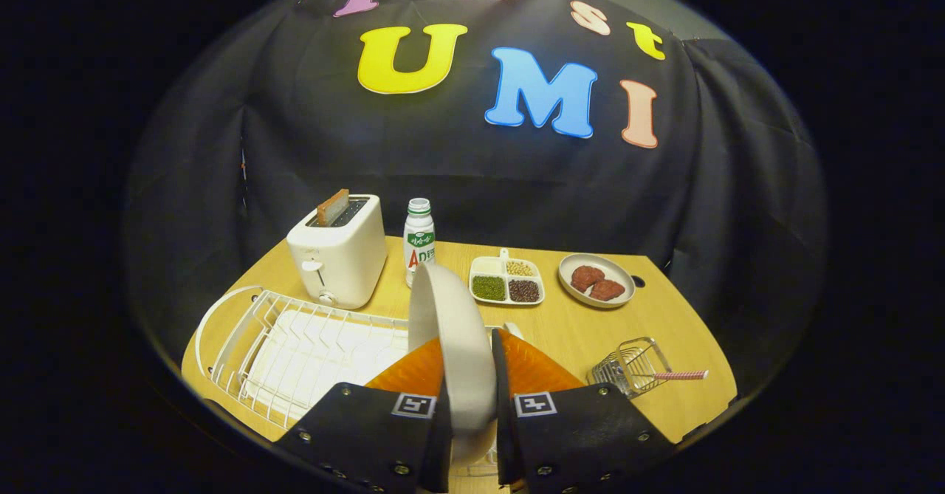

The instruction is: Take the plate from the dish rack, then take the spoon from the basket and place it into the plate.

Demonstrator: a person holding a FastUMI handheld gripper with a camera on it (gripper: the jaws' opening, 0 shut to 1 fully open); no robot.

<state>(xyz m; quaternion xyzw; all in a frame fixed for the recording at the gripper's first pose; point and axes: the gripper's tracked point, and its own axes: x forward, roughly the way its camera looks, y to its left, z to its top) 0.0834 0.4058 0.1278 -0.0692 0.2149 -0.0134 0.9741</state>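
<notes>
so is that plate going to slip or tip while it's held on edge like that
The plate looks rigid and smooth, so it may slip between the fingers pinching its rim. Held upright on edge, it could pivot. It looks breakable if dropped on the table.

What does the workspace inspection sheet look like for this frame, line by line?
Surface: wooden table, round hole near its far edge.
Job's things: plate held on edge, upright, between the fingers; white wire dish rack beside them; small wire basket with the pink-handled spoon sticking out.
Clutter: toaster with a slice in it, bottle, divided dish of beans, oval dish with meat.
Gripper: gripper shut on the plate, both fingers pressing its faces.
Cables: nothing seen.
Surroundings: black cloth wall behind the table.
</notes>
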